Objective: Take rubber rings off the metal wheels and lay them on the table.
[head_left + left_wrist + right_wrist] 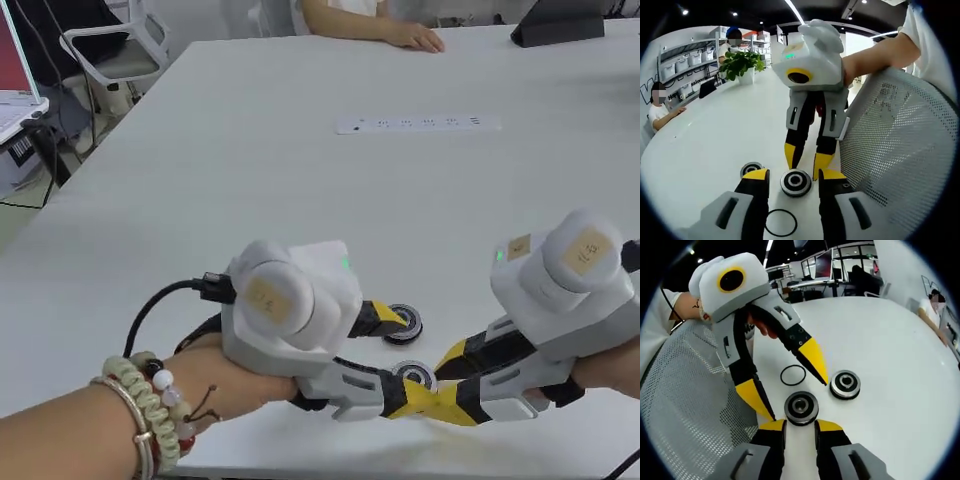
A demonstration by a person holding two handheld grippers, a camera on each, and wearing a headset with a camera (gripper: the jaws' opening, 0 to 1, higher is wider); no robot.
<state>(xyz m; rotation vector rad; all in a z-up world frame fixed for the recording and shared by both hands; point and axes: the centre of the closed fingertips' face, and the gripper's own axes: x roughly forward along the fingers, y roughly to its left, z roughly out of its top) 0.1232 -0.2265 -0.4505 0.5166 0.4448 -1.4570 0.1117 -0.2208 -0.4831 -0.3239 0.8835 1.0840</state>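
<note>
Two metal wheels lie near the table's front edge. The near wheel [413,375] [796,182] [801,408] sits between the wide-apart jaws of my left gripper [400,362] [794,176], which is open and not touching it. Facing it, my right gripper [432,380] [801,426] has its jaws a narrow gap apart, tips at that wheel's rim. The second wheel [404,322] [751,169] [845,384] lies just beyond the left gripper's upper jaw. A loose black rubber ring [780,222] [793,375] lies flat on the table beneath the left gripper.
A white power strip [418,124] lies mid-table. A person's hand [412,36] rests at the far edge, and a dark stand [556,22] is at the far right. A mesh chair back [890,145] stands close to the front edge.
</note>
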